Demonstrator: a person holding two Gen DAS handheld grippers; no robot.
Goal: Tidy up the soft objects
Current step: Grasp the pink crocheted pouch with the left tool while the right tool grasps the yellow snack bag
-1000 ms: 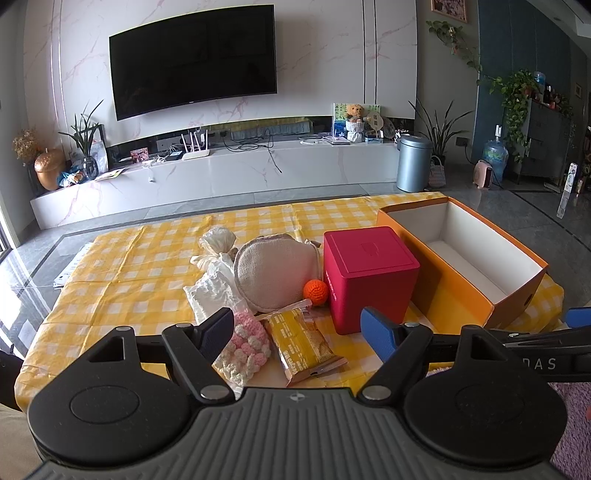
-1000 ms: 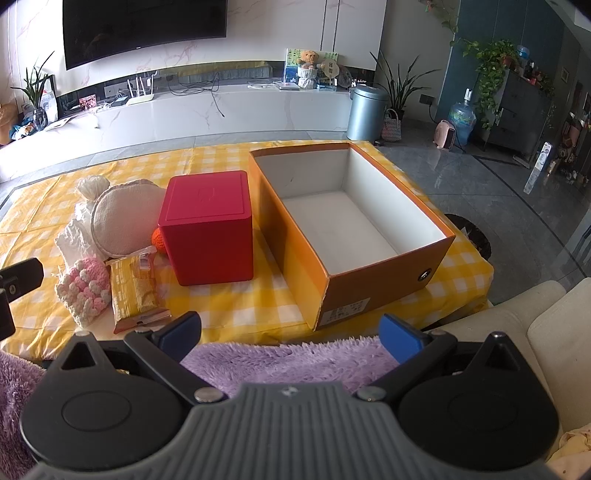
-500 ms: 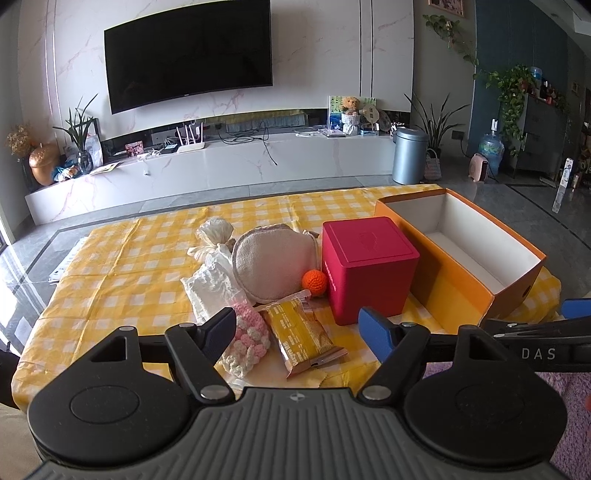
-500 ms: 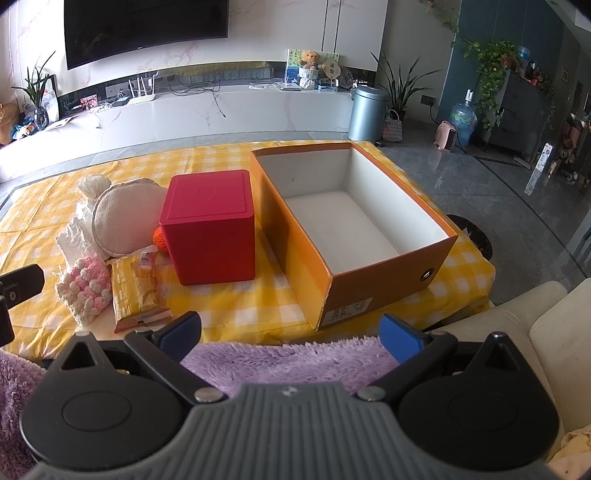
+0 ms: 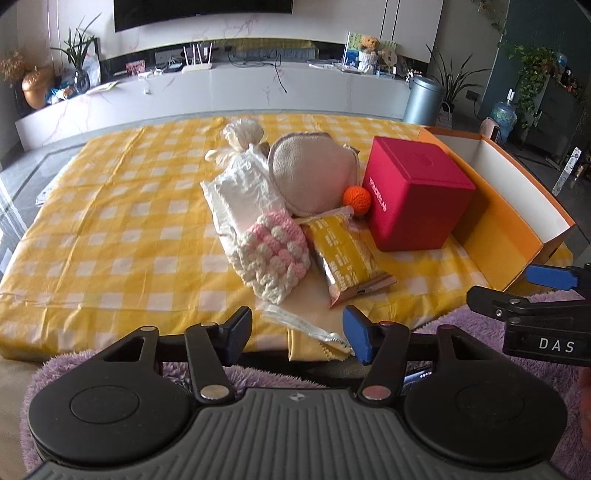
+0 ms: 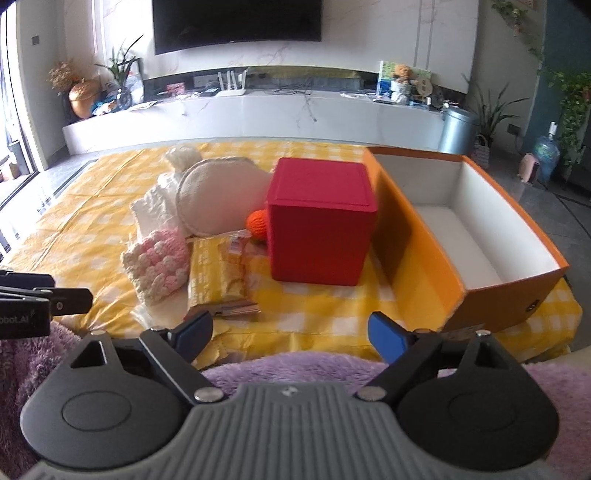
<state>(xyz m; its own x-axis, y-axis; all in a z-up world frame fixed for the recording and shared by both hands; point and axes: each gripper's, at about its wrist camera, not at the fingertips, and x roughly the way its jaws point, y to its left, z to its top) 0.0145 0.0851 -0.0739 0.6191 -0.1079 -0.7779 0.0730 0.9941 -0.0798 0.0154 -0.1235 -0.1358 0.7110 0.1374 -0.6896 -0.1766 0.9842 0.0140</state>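
Hovering above the near edge of a table draped in a yellow checked cloth [image 5: 110,206], the left gripper [image 5: 297,334] holds its blue-padded fingers apart and empty, with a purple fleecy fabric [image 5: 476,325] below it. The right gripper [image 6: 290,334], seen from its own camera, is likewise spread wide with nothing between its fingers, poised over the same purple fabric at the table's front. Clustered mid-table are the soft objects: a pink-and-white crocheted piece [image 5: 273,254] lying against a white plastic-wrapped pack [image 5: 240,192], a round beige cushion [image 5: 310,173] propped behind them, a cream knitted ball [image 5: 242,134] at the back, and a small orange crocheted ball [image 5: 356,199] wedged between the cushion and a red cube-shaped box [image 5: 417,195]. A yellow snack packet [image 5: 345,258] lies just in front of the crocheted piece and the red box, its sealed end toward the grippers. To the right, touching or just beside the red box, an open orange cardboard box [image 6: 424,236] with a white interior sits on the cloth, nothing visible inside it. Behind the table, a wall-mounted television [image 6: 236,22] hangs above a long white media console [image 6: 258,114].
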